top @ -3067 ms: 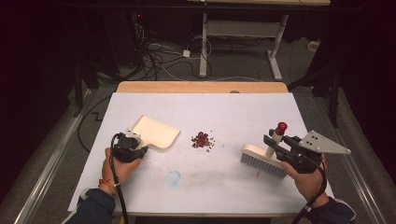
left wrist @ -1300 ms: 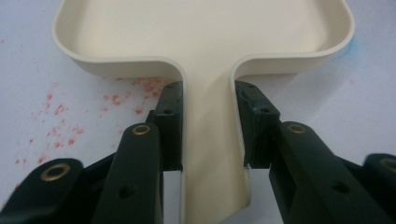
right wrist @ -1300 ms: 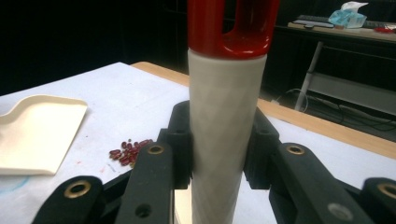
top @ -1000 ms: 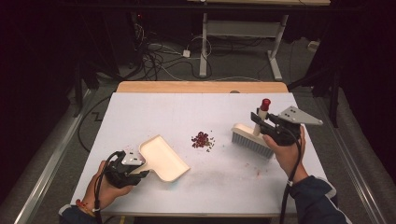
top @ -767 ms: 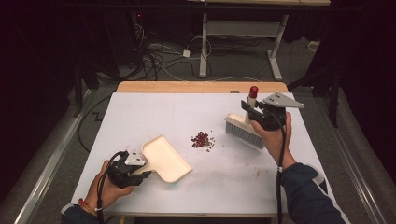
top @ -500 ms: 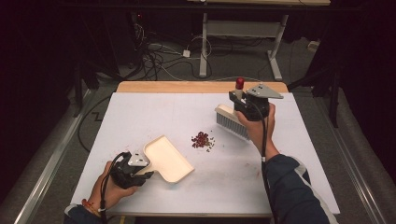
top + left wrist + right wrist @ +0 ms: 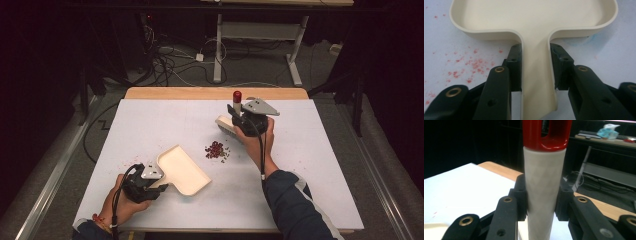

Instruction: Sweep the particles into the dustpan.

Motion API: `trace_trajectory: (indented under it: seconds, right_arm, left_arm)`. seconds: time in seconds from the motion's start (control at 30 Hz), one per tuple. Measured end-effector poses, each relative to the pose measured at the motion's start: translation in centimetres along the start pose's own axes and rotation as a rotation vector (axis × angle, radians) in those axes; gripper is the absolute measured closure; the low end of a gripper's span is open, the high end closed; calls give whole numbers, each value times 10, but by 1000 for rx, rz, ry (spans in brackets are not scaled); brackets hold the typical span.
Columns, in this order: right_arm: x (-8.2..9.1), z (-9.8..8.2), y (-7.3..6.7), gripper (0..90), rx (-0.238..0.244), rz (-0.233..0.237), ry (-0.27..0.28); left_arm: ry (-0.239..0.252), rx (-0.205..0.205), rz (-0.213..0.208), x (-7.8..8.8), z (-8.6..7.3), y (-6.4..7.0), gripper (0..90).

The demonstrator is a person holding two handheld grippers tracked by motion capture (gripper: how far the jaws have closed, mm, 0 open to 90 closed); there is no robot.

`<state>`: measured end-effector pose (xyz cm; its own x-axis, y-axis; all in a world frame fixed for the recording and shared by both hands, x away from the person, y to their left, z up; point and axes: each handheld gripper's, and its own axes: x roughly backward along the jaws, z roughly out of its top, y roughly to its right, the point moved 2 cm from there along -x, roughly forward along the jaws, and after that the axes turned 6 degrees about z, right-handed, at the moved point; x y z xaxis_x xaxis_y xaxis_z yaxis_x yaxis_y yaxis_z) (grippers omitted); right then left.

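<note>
Crumbs (image 7: pixel 216 150), a small red pile, lie mid-table between the dustpan (image 7: pixel 182 171) and the brush (image 7: pixel 226 125). Over the last second the right gripper (image 7: pixel 239 116), clamped on the brush's white handle (image 7: pixel 544 192) with its red cap, has carried the brush from the right side to the far side of the pile, bristles just behind it. The left gripper (image 7: pixel 150 182), jaws tight on the dustpan's handle (image 7: pixel 536 75), has barely shifted. Brush, pile and pan mouth now line up, so a sweep toward the pan looks ready.
</note>
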<state>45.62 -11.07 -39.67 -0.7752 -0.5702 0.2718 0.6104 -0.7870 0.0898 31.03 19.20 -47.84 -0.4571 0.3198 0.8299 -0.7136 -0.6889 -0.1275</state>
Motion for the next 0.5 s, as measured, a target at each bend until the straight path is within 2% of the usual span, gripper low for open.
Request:
trace_trajectory:
  seconds: [0.13,0.27,0.5]
  right_arm:
    - [0,-1,-18,688,57,44,-29]
    - [1,-4,-32,680,78,82,-42]
    - [6,-3,-38,679,34,106,-18]
  left_arm:
    - [-2,-1,5,0,1,2,641]
    - [-8,9,7,0,3,5,641]
    - [-13,20,-1,-2,9,7,642]
